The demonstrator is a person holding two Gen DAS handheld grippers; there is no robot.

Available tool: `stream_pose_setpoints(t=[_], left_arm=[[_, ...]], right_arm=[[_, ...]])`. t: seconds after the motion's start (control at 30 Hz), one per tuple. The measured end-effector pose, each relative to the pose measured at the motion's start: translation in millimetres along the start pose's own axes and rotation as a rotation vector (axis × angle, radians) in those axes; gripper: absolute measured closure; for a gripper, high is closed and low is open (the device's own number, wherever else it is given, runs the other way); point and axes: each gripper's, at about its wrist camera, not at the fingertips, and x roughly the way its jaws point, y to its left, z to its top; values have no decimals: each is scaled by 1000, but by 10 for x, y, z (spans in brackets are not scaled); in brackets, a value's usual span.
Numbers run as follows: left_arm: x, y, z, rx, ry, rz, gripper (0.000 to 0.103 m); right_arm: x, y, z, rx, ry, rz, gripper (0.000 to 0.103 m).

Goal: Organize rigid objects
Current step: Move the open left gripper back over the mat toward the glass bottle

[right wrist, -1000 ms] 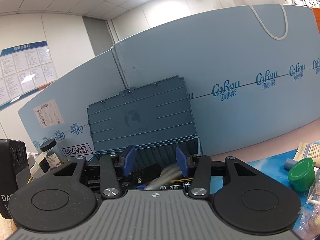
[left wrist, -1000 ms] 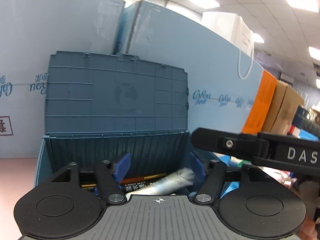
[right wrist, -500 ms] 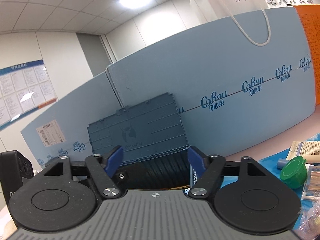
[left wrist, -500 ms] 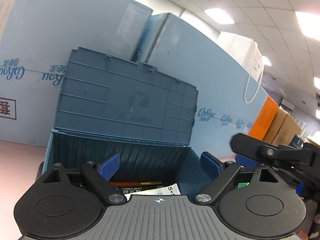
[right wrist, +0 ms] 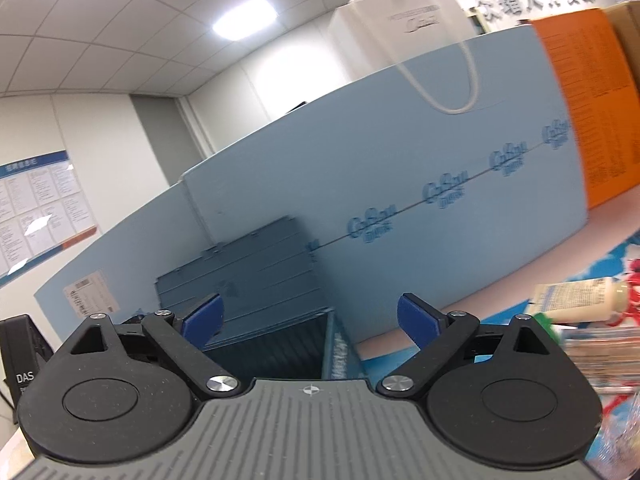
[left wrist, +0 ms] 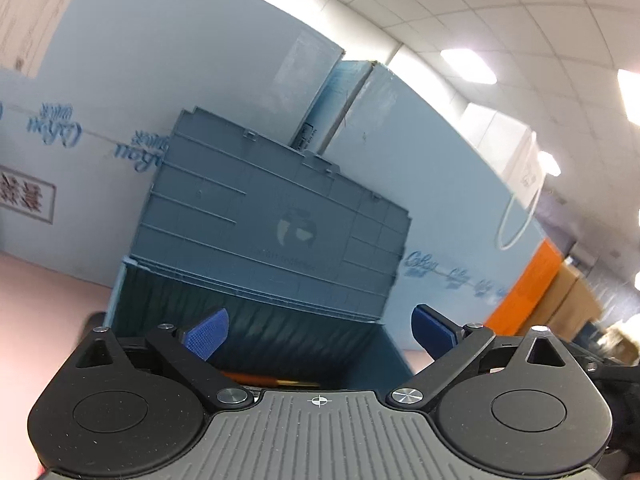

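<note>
- Left wrist view: your left gripper [left wrist: 320,330] has just been opening; jaws stand wide, nothing between them.
- Blue-grey storage box [left wrist: 256,320] sits straight ahead, lid propped up against the pale blue board [left wrist: 120,92]; an orange pen [left wrist: 264,380] lies inside.
- Right gripper [right wrist: 310,318] has likewise just spread apart, empty, and has swung from facing the box toward the right.
- Judgement: a drop into the box is done; unsorted items, e.g. the cream tube [right wrist: 576,296], wait far right.
</note>
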Motion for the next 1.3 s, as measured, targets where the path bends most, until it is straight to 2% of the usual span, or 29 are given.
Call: stream_pose_setpoints(t=[0.1,0.4,0.57,0.63,0.8,0.93,1.2,1.3], left_arm=[[-15,-28,3,3,-2,-8,3],[-79,-185,-6,-8,-12,-94,3],[-82,-394,-69,25,12,-169,3],[-56,-498,-102,42,50,-196,3],[-33,-833,-227,129,128,-267,3],[62,-1050,-340,186,186,-317,3],[408,-1359,-471,157,327,-336,3],[590,-1434,-544,116,373,-367,3]], right_arm=[[-104,-108,-8,5,-9,-51,6],[-457,-508,-96,-32,-35,-242,0],[-643,-772,-145,-97,-31,-338,0],[-690,-867,-165,-131,-23,-367,0],[-758,-1099,-203,-178,6,-374,0],[-739,-1215,-223,-201,23,-422,0],[-686,-1365,-230,-254,86,-390,0],[-660,-1400,-229,-276,113,-371,0]])
